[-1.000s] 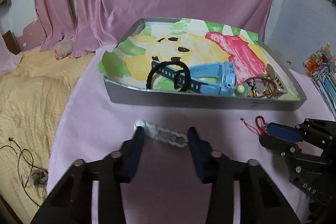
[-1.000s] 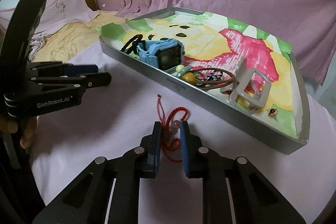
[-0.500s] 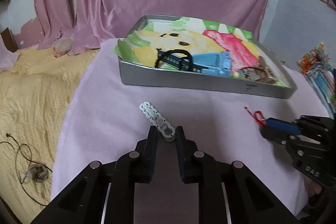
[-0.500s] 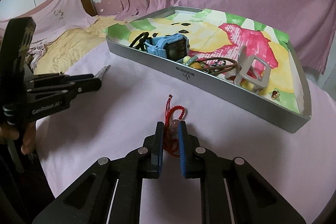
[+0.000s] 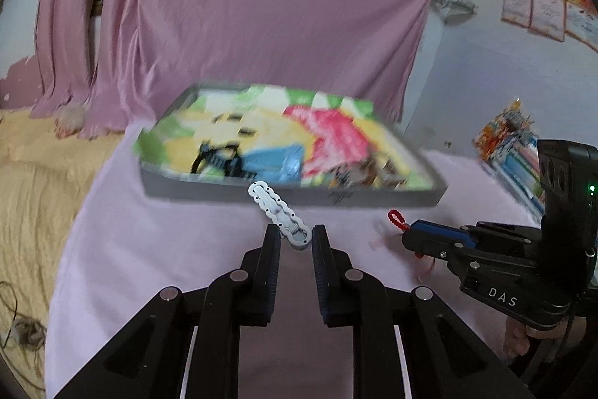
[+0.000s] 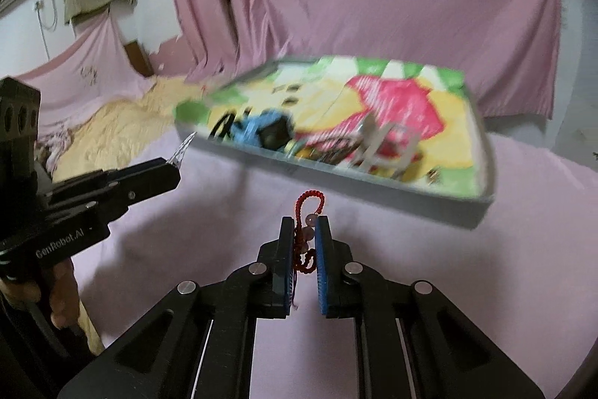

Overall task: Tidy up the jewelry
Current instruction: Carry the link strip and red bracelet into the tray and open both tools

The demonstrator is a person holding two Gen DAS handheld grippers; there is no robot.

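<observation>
My left gripper (image 5: 296, 235) is shut on one end of a white chain-link bracelet (image 5: 276, 210), which sticks up and forward above the pink tablecloth. In the right wrist view my right gripper (image 6: 303, 230) is shut on a red cord bracelet (image 6: 308, 210) with pale beads, its loop poking out past the fingertips. Both pieces are lifted off the cloth. Beyond them lies the grey tray (image 5: 373, 200) with a colourful liner, holding a blue watch (image 5: 269, 159), a black strap (image 5: 215, 159) and other pieces. The tray (image 6: 373, 182) looks blurred in both views.
The pink cloth (image 5: 168, 249) covers the table in front of the tray. A yellow blanket (image 5: 33, 182) lies lower at the left. Pink curtains (image 5: 243, 6) hang behind. Stacked colourful books (image 5: 508, 144) sit at the far right. The other gripper (image 6: 112, 186) appears at the left of the right wrist view.
The left gripper closed on the white bracelet and lifted it. The right gripper stayed closed on the red cord bracelet and raised it. Both views tilted up and blurred with motion.
</observation>
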